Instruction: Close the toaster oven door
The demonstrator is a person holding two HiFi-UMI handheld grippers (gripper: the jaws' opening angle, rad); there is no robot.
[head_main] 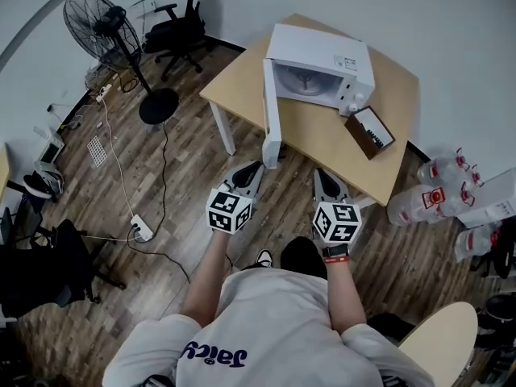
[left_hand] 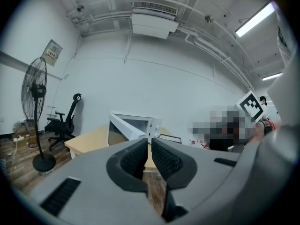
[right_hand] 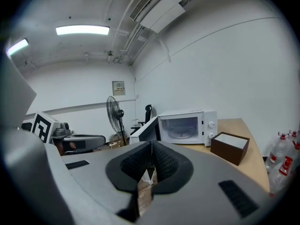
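Left gripper (head_main: pixel 256 170) sat lower centre of head view, fingers all but together, thin slit only, nothing between. Right gripper (head_main: pixel 324 177) just right of it, fingers closed tip to tip, empty. Both pointed up-frame toward surface (head_main: pixel 322 139), neither touching anything. Toaster oven door (head_main: pixel 272 111) stood open, seen edge-on, reaching past surface's near edge, close above left gripper but apart. Toaster oven (head_main: pixel 322 63) upper centre on surface, cavity exposed. Brown box (head_main: pixel 369 131) just right of it. Fan (head_main: pixel 105 27) and office chair (head_main: pixel 179 27) upper left on floor.
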